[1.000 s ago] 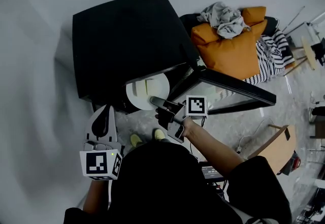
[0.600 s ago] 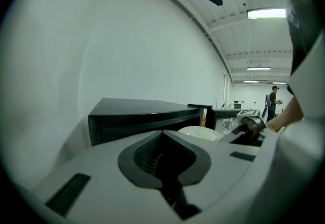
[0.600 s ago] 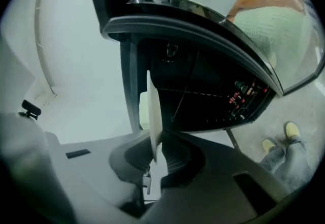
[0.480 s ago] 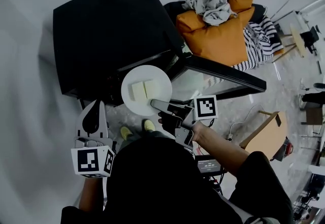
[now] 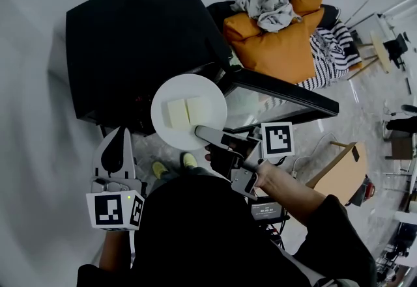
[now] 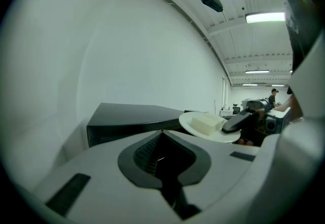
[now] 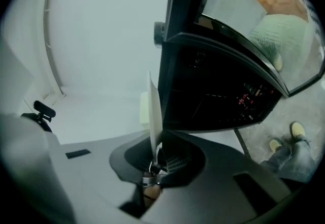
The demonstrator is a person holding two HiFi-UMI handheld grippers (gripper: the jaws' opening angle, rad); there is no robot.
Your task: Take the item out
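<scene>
Head view, one plate [image 5: 195, 87] bearing two pale blocks [image 5: 177, 112], right gripper [image 5: 199, 131] clamped on its rim, left gripper [image 5: 120, 137] closed and empty, oven [image 5: 130, 38] interior hidden.

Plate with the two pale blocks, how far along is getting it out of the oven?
Done: the oven door hangs open and the plate looks clear of the opening. In hand: the right tool pinches its rim, blocks on top. Left: setting it down; the left tool is shut and idle.

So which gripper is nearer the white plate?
Right. The right gripper clamps the near rim of the plate; the left gripper hangs apart, left of it, nearer the person.
</scene>
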